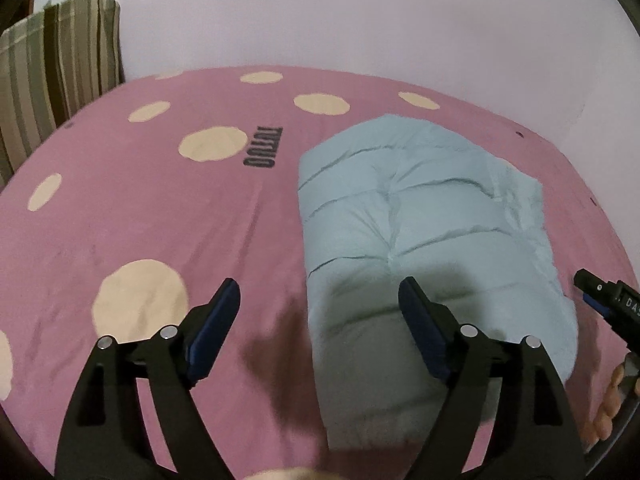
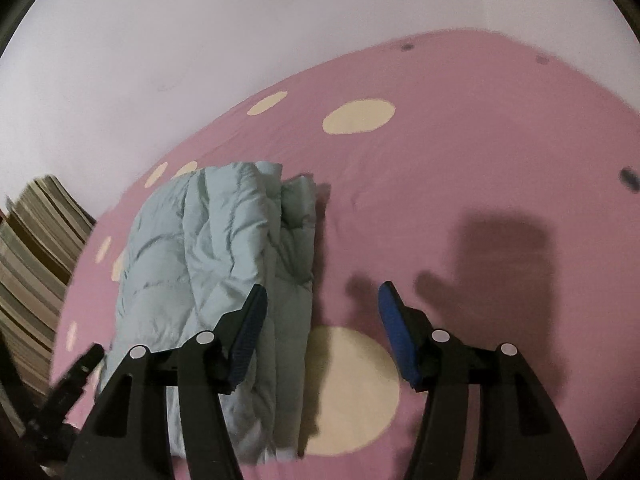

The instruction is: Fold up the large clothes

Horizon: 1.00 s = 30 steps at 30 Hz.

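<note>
- Pink bed sheet [image 1: 140, 208] with cream dots covers the bed, a pale wall [image 1: 360, 12] rises behind it, and a striped pillow [image 1: 60, 68] sits at the far left corner.
- Left tool [image 1: 320, 300] hovers above the sheet with its jaws wide apart and nothing between them; its right finger hangs over the near end of the jacket.
- Right tool [image 2: 322, 304] is likewise spread open and empty, over a cream dot just beside the jacket's right edge; its tip also shows at the right rim of the left view.
- One light blue puffer jacket [image 1: 420, 216] lies on the bed, already folded into a thick, long bundle, between the two tools.
- It looks light, soft and springy, with a smooth shell that may slip; thick layers will likely puff back open.
- A good hold, I judge, is the stacked edge at the near end, pinching all layers together at a quilted seam.
- Count: two tools, one jacket, one pillow.
</note>
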Motion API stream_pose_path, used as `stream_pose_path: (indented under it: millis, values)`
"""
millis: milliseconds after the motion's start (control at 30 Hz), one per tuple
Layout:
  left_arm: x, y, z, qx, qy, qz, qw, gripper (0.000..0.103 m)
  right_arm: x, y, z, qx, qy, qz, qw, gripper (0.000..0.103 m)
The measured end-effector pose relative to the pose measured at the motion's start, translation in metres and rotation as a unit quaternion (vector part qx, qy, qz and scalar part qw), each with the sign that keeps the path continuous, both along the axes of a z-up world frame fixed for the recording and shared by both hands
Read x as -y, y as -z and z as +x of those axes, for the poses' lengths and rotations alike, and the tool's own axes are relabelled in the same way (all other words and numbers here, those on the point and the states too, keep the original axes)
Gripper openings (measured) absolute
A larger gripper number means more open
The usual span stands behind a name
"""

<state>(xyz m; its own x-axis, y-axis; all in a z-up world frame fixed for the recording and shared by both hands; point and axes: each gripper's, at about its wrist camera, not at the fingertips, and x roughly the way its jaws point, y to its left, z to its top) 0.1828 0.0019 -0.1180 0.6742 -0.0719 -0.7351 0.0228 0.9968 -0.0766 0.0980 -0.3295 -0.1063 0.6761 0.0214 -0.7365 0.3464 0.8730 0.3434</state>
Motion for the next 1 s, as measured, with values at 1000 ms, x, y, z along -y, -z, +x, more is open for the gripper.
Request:
stream_pose_path:
  millis: [1000]
  values:
    - [0.018, -0.075, -0.105, 0.105, -0.019, 0.047, 0.9932, 0.096, -0.103, -0.094, -0.074, 0.091, -0.060, -0.159, 0.981, 0.079]
